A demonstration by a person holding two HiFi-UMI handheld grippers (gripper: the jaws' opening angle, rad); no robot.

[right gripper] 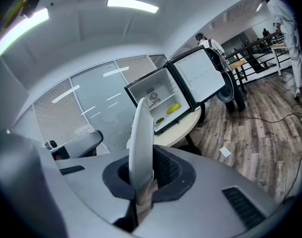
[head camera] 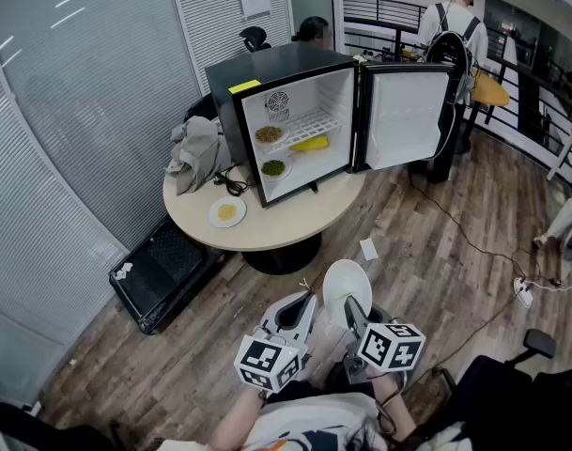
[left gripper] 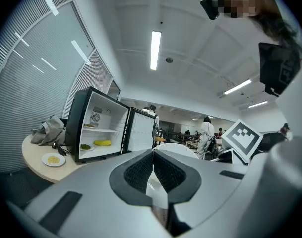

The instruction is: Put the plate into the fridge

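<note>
In the head view, the right gripper (head camera: 349,310) is pinching a white plate (head camera: 347,285) by its rim. The plate is standing nearly on its edge, well apart from the fridge (head camera: 267,83), which is sitting on the round desk (head camera: 295,225) at 12 o'clock with its door (head camera: 403,116) open toward 3 o'clock. The left gripper (head camera: 300,313) is hanging just beside the plate, at its 9 o'clock. In the left gripper view, its jaws are pressing together and are carrying nothing, so I think this hand is best held aside from the path. In the right gripper view, the pads are clamping the plate, which is showing edge-on, and the open fridge is lying beyond it at 1 o'clock. Inside, a green dish (right gripper: 160,120) and a yellow thing (right gripper: 173,107) are taking up the fridge floor, while the wire shelf (right gripper: 164,101) is looking free at its 3 o'clock part. In my judgement, the carrier should be walking closer, turning the plate flat before the opening, and sliding it slowly onto that free part, because a rim grip is likely letting the plate swing.
</note>
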